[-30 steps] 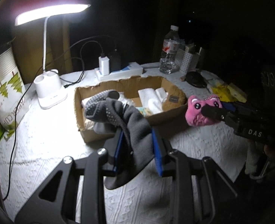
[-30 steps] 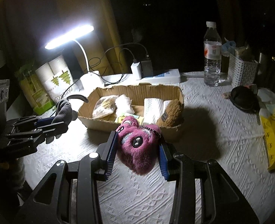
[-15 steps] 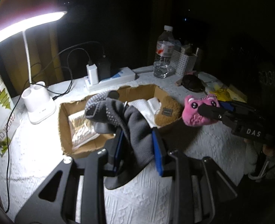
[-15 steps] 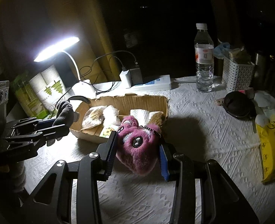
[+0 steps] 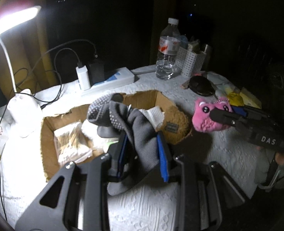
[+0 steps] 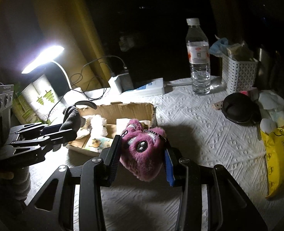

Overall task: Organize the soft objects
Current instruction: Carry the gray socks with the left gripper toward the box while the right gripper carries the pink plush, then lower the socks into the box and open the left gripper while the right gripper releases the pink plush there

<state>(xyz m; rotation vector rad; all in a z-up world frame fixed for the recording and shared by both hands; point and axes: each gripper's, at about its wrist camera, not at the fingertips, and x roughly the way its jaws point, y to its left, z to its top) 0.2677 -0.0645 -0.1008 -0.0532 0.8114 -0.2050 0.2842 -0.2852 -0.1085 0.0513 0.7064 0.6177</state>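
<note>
My left gripper (image 5: pixel 142 146) is shut on a grey sock (image 5: pixel 120 115) with a dotted sole, which hangs just over the near side of a torn cardboard box (image 5: pixel 47 134). My right gripper (image 6: pixel 142 154) is shut on a pink plush toy (image 6: pixel 144 150) at the box's right end (image 6: pixel 126 110). From the left wrist view the plush (image 5: pixel 203 119) and the right gripper (image 5: pixel 224 115) sit right of the box. The right wrist view shows the left gripper (image 6: pixel 65 129) and sock (image 6: pixel 71 117) at the box's left. In the box lie a brown fuzzy item (image 5: pixel 176 123), white tissue and a packet (image 5: pixel 70 144).
A lit desk lamp (image 6: pixel 43 59) and a paper-cup pack (image 6: pixel 39 100) stand at the left. Behind the box are a power strip (image 6: pixel 149 88), a water bottle (image 6: pixel 197 57) and a white basket (image 6: pixel 238 73). A black round item (image 6: pixel 238 107) and a yellow bag (image 6: pixel 276 157) lie right.
Both grippers have travelled sideways with their loads, so the box and lamp have slid left in both views. The sock now hangs over the box. Both grips are unchanged.
</note>
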